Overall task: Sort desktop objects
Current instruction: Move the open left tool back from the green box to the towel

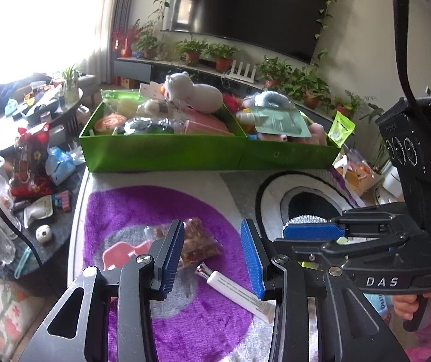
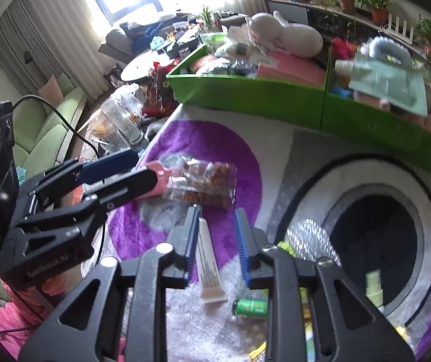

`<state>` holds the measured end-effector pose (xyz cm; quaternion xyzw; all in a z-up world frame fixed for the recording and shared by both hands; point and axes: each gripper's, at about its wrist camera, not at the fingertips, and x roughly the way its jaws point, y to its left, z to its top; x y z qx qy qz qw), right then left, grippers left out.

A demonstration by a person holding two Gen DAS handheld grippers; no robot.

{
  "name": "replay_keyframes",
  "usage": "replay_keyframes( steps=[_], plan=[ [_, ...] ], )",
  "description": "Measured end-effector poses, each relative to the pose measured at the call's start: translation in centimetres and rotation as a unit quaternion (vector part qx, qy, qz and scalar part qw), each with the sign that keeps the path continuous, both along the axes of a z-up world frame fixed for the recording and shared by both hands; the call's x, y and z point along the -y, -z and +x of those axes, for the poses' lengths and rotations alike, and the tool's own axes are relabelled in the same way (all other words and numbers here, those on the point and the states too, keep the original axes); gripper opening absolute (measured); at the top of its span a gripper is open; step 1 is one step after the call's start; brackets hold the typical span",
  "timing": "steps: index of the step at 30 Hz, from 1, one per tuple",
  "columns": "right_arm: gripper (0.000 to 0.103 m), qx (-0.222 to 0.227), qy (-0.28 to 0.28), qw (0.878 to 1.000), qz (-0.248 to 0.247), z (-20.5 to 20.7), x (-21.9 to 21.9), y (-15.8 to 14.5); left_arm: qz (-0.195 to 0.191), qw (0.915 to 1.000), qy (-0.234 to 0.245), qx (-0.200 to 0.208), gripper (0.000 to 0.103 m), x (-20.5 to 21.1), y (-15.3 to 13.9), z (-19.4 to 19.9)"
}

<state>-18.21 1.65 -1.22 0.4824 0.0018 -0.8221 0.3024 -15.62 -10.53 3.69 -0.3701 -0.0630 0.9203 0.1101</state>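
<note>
Here, right tool (image 2: pixel 217 241) open astride white tube (image 2: pixel 209 259), green box (image 2: pixel 245 96) beyond.

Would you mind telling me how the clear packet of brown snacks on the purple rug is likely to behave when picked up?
The snack packet looks like thin crinkled film, so it will probably flop and sag. Its loose contents may shift. It seems light, and the glossy film could slip.
</note>
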Motion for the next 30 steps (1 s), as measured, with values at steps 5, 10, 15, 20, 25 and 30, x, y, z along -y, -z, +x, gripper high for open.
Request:
replay_keyframes(
  steps=[5, 10, 15, 20, 25, 30],
  plan=[
    [0.027, 0.02, 0.0, 1.0, 0.002, 0.2, 0.1, 1.4, 0.003, 0.9999, -0.004, 0.013, 0.039, 0.0, 1.1, 0.0],
    [0.028, 0.035, -0.007, 0.999, 0.013, 0.5, 0.8, 2.9, 0.0, 0.9995, -0.004, 0.03, 0.039, 0.0, 2.8, 0.2],
    [0.029, 0.051, -0.012, 0.998, 0.025, 0.5, 1.8, 4.5, 0.007, 0.9991, -0.012, 0.04, 0.039, 0.6, 3.9, 0.6],
    [0.029, 0.052, -0.016, 0.998, 0.041, 0.4, 2.7, 5.5, 0.0, 0.9991, -0.012, 0.04, 0.039, 0.8, 4.5, 1.1],
    [0.03, 0.058, -0.017, 0.997, 0.051, 0.0, 3.4, 6.2, 0.0, 0.999, -0.016, 0.042, 0.039, 1.3, 4.9, 1.3],
    [0.034, 0.064, -0.02, 0.996, 0.053, -0.3, 4.2, 6.7, 0.008, 0.9987, -0.024, 0.044, 0.039, 2.1, 5.0, 1.5]
  ],
)
